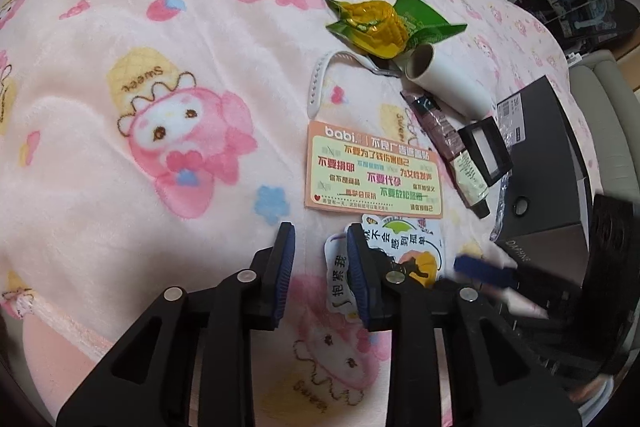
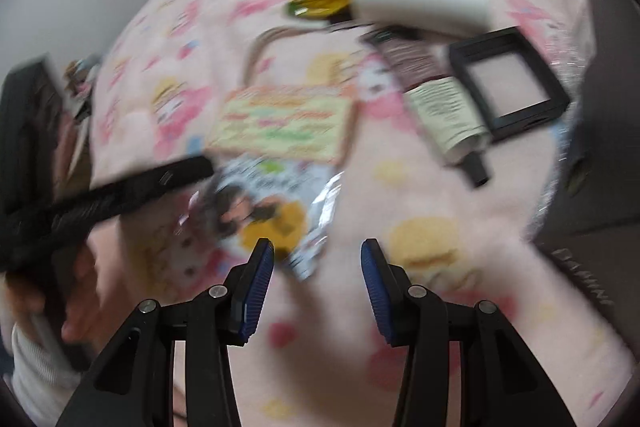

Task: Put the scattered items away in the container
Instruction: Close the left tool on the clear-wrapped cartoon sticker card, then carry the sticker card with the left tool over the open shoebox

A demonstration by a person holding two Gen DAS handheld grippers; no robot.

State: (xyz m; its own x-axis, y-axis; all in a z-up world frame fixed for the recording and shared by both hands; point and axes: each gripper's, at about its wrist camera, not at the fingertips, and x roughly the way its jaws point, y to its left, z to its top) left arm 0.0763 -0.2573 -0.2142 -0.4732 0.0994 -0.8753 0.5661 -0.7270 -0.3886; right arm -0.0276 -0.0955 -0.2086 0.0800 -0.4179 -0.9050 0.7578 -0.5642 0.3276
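Note:
Scattered items lie on a pink cartoon blanket (image 1: 140, 47): an orange printed card (image 1: 374, 171), a cut-out sticker sheet (image 1: 400, 247), a green and yellow wrapper (image 1: 380, 23), a white roll (image 1: 448, 83), a brown tube (image 1: 452, 147), a black square compact (image 1: 486, 151) and a white strap (image 1: 320, 83). A dark shoebox (image 1: 536, 163) stands at the right. My left gripper (image 1: 320, 259) is open, low over the sticker sheet's left edge. My right gripper (image 2: 316, 251) is open too, with the sticker sheet (image 2: 272, 211) just ahead of its left finger. The right wrist view is blurred.
The shoebox (image 2: 600, 107) fills the right edge of the right wrist view. A hand (image 2: 80, 287) in a white sleeve holds the left gripper's black body at the lower left there. A pale cushion (image 1: 600, 115) and dark clutter lie beyond the blanket's far right edge.

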